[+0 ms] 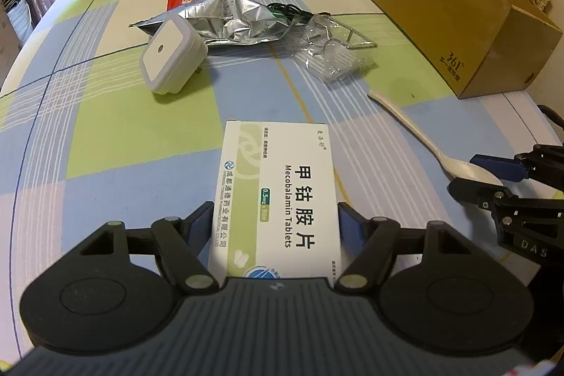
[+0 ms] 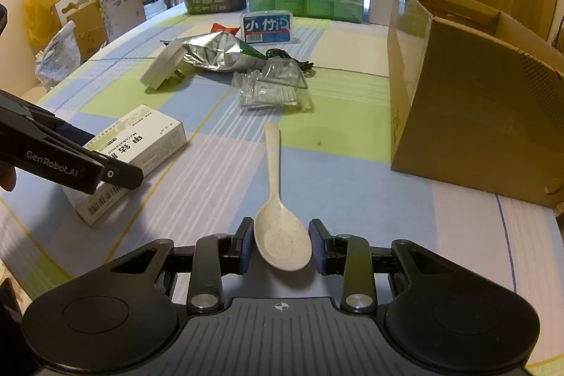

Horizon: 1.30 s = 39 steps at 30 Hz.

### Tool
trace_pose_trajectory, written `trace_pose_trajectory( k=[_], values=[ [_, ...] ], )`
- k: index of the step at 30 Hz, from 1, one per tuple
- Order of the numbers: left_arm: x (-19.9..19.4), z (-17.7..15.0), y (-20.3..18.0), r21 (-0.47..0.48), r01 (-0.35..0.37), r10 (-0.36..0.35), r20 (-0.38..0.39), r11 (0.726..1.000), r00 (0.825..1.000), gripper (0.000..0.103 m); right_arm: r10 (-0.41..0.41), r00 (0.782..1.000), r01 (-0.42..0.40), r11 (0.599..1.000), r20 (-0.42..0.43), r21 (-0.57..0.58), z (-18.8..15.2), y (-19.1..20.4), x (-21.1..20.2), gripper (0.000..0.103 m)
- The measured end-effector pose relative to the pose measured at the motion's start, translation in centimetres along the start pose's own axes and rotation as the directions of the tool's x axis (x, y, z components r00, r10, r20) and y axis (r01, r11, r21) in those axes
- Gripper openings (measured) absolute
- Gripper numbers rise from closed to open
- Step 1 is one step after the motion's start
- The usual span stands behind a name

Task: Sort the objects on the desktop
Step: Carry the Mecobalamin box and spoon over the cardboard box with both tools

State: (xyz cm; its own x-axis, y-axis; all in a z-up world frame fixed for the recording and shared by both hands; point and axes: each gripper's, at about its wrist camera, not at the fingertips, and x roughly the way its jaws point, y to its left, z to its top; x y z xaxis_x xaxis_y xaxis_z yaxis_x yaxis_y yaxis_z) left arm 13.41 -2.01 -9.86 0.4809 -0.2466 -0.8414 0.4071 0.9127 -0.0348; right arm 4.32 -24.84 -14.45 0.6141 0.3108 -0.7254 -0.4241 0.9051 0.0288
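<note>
Left tool (image 1: pixel 276 228): fingers flanking the Mecobalamin tablet box (image 1: pixel 278 192), pads at its sides, box flat on the checked tabletop (image 1: pixel 141 143). Right tool (image 2: pixel 281 247): spread around the bowl of the speckled white spoon (image 2: pixel 280 228), not touching. Beyond: night-light plug (image 1: pixel 169 55), foil pouch (image 1: pixel 232 20), open cardboard box (image 2: pixel 469 115).

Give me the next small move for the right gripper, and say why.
Probably close the right gripper on the spoon. Its bowl already lies between the open fingers, with a small gap on each side, and the spoon rests flat on the tablecloth. The left gripper already brackets the Mecobalamin tablet box, so nothing looks in the way.
</note>
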Motion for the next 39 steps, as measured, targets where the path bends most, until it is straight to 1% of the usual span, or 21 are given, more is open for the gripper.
trace_pose_trajectory(
  k=[6,10,15,22,25,29,33,39],
  values=[
    [0.1,0.1,0.1,-0.003,0.000,0.000,0.004,1.000,1.000,0.069,0.000,1.000,0.000,1.000,0.004,0.007,0.1,-0.1,0.1,0.031],
    [0.2,0.1,0.3,-0.009,0.005,-0.005,0.007,1.000,1.000,0.069,0.014,1.000,-0.014,0.999,0.003,0.028,0.3,-0.4,0.1,0.031],
    [0.2,0.1,0.2,-0.009,0.011,-0.011,0.012,1.000,1.000,0.069,0.022,1.000,-0.022,0.999,0.005,0.026,0.2,-0.2,0.0,0.031],
    [0.2,0.1,0.1,-0.008,0.005,-0.005,0.011,1.000,1.000,0.069,0.006,1.000,-0.006,1.000,0.005,-0.003,0.1,0.3,0.0,0.030],
    [0.2,0.1,-0.2,0.002,-0.006,0.006,0.011,1.000,1.000,0.068,-0.004,1.000,0.004,1.000,0.004,-0.018,0.0,0.6,0.1,0.030],
    [0.1,0.2,-0.3,0.003,-0.007,0.007,0.008,1.000,1.000,0.067,-0.004,1.000,0.004,1.000,0.006,-0.005,0.1,0.5,-0.1,0.030],
    [-0.7,0.2,-0.9,0.018,-0.015,0.014,0.030,1.000,0.999,0.066,-0.006,1.000,0.006,1.000,0.022,0.000,0.3,0.4,-0.7,0.030],
    [-2.4,0.8,-1.5,0.003,-0.003,0.003,0.058,1.000,0.998,0.066,-0.012,0.998,0.012,1.000,0.062,0.005,1.2,0.5,-2.3,0.030]
  ],
)
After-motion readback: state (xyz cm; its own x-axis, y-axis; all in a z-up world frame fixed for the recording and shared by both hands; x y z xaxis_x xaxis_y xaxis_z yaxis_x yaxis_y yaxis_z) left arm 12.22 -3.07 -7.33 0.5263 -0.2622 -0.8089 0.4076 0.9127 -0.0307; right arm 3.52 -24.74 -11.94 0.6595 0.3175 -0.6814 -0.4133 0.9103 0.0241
